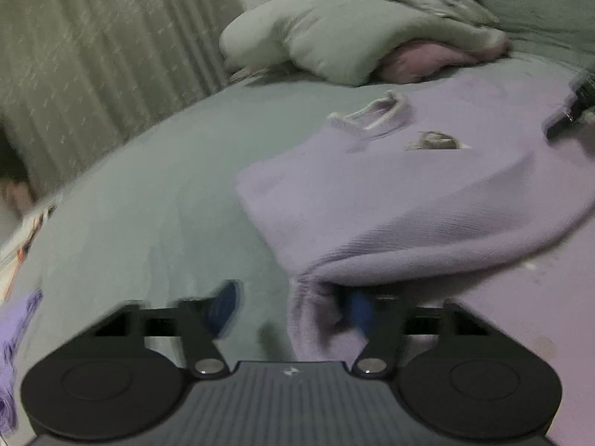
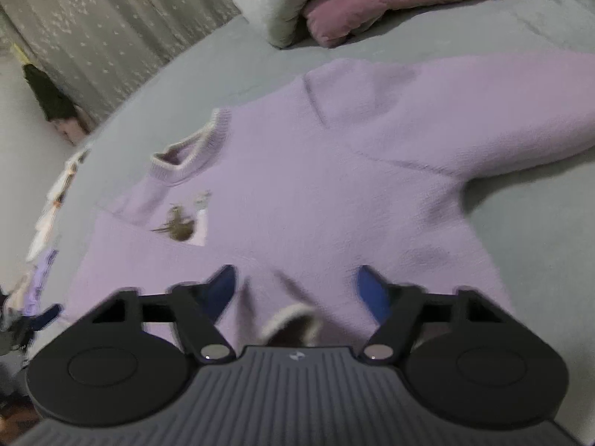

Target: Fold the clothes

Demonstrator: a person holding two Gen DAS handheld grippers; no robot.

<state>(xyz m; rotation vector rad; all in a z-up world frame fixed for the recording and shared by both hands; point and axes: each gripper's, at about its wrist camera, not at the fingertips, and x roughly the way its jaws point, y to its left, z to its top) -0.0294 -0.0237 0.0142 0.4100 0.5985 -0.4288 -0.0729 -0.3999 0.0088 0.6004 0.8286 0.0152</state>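
A lilac knit sweater (image 1: 390, 193) lies face up on the bed, with a white-edged collar (image 1: 372, 115) and a small brown emblem (image 1: 435, 141). My left gripper (image 1: 292, 306) is low at the sweater's near folded edge. Its jaws stand apart; the right finger is tucked under the fold and the left finger is over bare sheet. In the right wrist view the sweater (image 2: 316, 193) fills the middle, one sleeve stretched to the right. My right gripper (image 2: 297, 286) hangs over its lower part, jaws apart, with a white-edged cuff (image 2: 290, 319) bunched between them. The picture is blurred.
The grey-green bed sheet (image 1: 148, 204) spreads to the left. Pale pillows (image 1: 316, 44) and a pink one (image 1: 427, 59) are piled at the back. A patterned curtain (image 1: 93, 55) hangs beyond the bed's left edge. Another lilac garment (image 1: 15, 334) shows at the far left.
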